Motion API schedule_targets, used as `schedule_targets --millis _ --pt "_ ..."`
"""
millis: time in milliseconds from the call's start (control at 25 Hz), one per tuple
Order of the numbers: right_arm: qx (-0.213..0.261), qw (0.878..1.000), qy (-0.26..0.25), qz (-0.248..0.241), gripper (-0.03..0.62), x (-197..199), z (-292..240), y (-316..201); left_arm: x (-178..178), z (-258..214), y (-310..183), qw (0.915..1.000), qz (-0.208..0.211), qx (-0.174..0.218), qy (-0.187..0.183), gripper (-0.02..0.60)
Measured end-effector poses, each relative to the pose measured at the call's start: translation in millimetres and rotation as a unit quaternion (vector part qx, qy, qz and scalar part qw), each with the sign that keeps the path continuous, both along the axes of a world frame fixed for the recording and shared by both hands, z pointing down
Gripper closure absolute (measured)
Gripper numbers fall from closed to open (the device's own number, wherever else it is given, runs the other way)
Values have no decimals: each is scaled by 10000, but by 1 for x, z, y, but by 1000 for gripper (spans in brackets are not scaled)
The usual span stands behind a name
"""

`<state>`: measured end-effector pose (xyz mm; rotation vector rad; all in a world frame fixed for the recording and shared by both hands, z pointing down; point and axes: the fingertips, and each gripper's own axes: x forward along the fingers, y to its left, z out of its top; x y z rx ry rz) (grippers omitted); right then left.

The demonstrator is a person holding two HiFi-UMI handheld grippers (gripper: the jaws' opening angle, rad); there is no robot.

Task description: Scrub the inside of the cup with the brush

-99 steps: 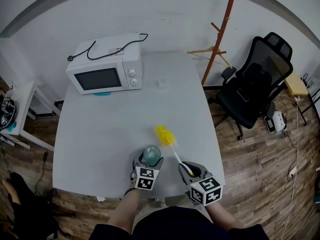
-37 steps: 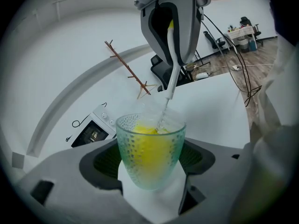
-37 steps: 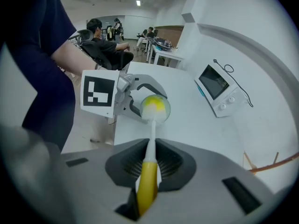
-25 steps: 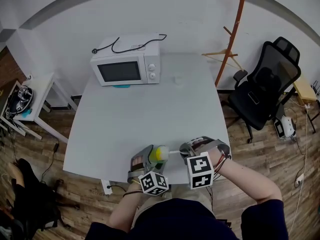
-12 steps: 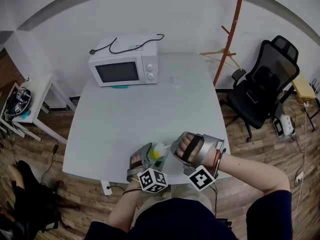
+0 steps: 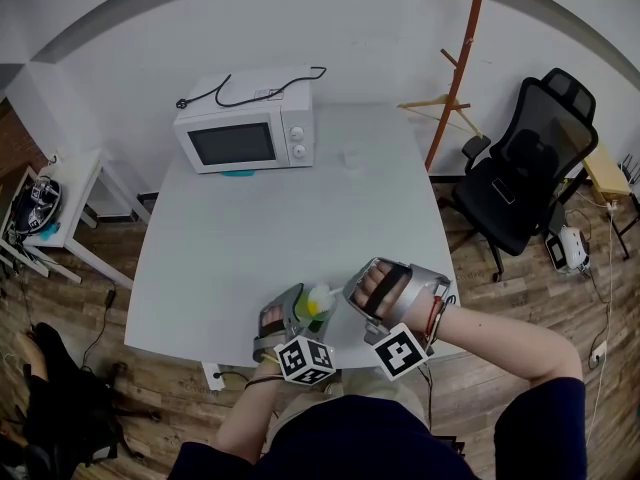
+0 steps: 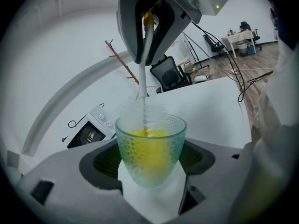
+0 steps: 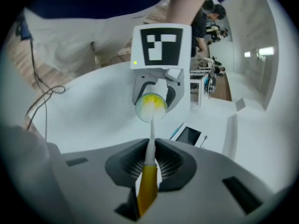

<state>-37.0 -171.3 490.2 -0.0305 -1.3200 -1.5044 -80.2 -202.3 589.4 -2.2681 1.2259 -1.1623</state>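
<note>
A green-tinted dimpled glass cup (image 7: 149,155) stands upright between the jaws of my left gripper (image 7: 149,166), which is shut on it. The brush (image 7: 143,78) comes down from above. Its yellow and white bristle head (image 7: 145,135) is inside the cup. My right gripper (image 8: 149,164) is shut on the brush's white and yellow handle (image 8: 147,185) and looks straight into the cup's mouth (image 8: 150,107). In the head view both grippers meet at the table's near edge: left gripper (image 6: 292,320), cup (image 6: 318,303), right gripper (image 6: 352,300).
A white microwave (image 6: 245,126) with a black cord stands at the far left of the grey table (image 6: 270,218). A small clear object (image 6: 352,158) lies near the far edge. An orange coat stand (image 6: 455,68) and a black office chair (image 6: 525,168) stand to the right.
Four seconds ago the brush pointed away over the table, outside the cup; now its head is in the cup. In the last second the right gripper rolled over, hand uppermost.
</note>
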Motion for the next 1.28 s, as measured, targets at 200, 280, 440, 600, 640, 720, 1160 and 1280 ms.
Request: schedule_targets --millis 200,280,440,600,640,720,1160,1280 --pt "-1428 9786 -417 1421 542 16 14 -5 0 -2 -1 10000 18 64 -34 204" --pt "-2053 9549 -589 2063 542 23 20 -6 0 -1 -2 9999 31 99 -58 204" --pt "-3681 8589 -1247 3336 542 26 25 3 3 -7 0 9999 6 109 -36 204" --pt "-4745 7584 -1680 4142 542 25 24 8 3 -8 -1 9998 37 168 -115 204" --pt "-4955 7308 -1753 4355 542 27 26 9 3 -8 -1 9997 44 182 -139 204" --pt "-5365 6630 -1845 4883 542 34 32 15 3 -8 -1 9996 56 220 -184 204" --pt "-6658 3924 -2137 5976 543 33 37 36 6 -1 1 9982 155 351 -460 204" --pt "-6544 4202 -2148 5908 543 36 40 32 6 3 -1 9985 140 317 -426 204"
